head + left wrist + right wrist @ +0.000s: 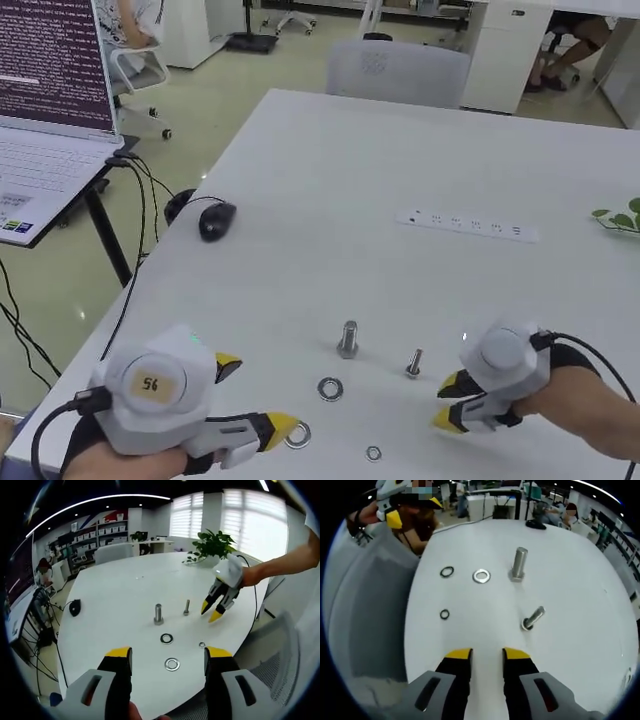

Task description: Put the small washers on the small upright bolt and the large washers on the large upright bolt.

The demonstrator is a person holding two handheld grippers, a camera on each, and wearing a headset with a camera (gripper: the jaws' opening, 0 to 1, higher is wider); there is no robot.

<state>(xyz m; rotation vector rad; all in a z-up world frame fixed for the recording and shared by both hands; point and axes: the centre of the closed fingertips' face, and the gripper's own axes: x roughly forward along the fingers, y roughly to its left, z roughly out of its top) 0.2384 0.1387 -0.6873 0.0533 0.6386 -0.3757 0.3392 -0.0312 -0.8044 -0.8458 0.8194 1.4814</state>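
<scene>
large bolt (347, 340) left of small bolt (414, 364), washers (330, 388) before them, power strip (467, 225) behind, mouse (216, 219) left

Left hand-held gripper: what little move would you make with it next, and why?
Probably lower the left hand-held gripper forward and down so that it straddles the nearest large washer. Its jaws stand open and empty, that washer lies flat just ahead of them, and the large bolt stands upright beyond it.
</scene>
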